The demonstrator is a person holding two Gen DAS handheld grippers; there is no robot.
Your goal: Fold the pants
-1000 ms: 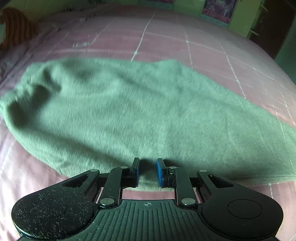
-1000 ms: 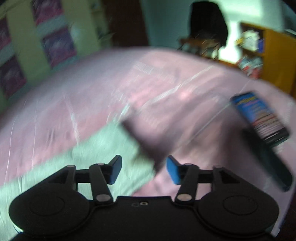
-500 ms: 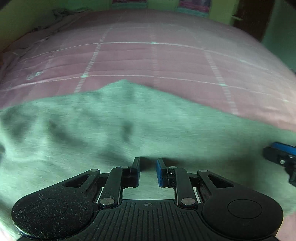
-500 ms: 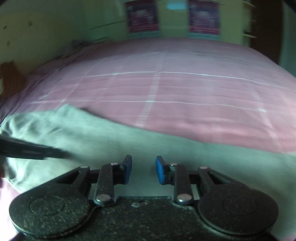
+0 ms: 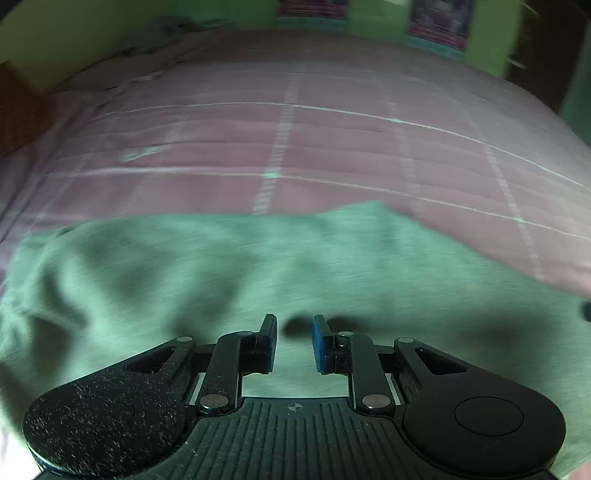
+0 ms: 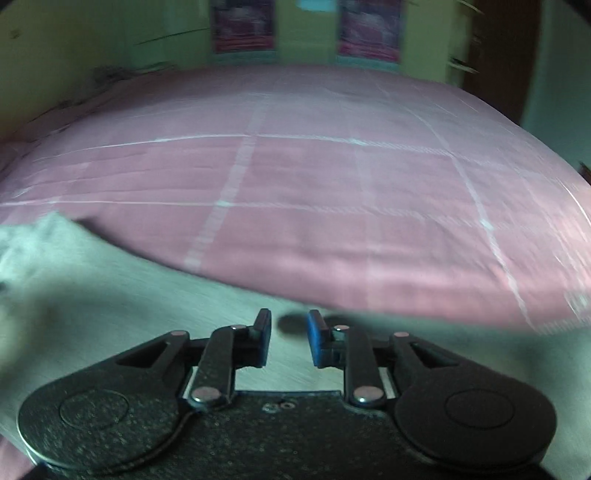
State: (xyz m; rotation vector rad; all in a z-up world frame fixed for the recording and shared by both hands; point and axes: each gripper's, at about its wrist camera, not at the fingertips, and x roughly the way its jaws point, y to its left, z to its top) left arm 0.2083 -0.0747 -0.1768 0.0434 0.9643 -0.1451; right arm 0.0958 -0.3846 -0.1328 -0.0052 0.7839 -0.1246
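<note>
Grey-green pants [image 5: 229, 273] lie spread flat on a pink checked bedspread [image 5: 332, 147]. My left gripper [image 5: 294, 334] hovers just above the cloth near its front edge, jaws a small gap apart, nothing between them. In the right wrist view the pants [image 6: 110, 295] fill the lower left, and my right gripper [image 6: 289, 330] hangs low over the cloth close to its far edge, jaws a small gap apart and empty. Both views are blurred by motion.
The pink bedspread [image 6: 332, 206] stretches far behind the pants. A green wall with two posters [image 6: 243, 26] stands beyond the bed. A dark doorway [image 6: 498, 55] is at the back right. A dark tip [image 5: 585, 310] shows at the right edge of the left wrist view.
Both grippers have swung to face the far wall and come low over the pants. The right gripper's jaws have narrowed from wide open to a small gap.
</note>
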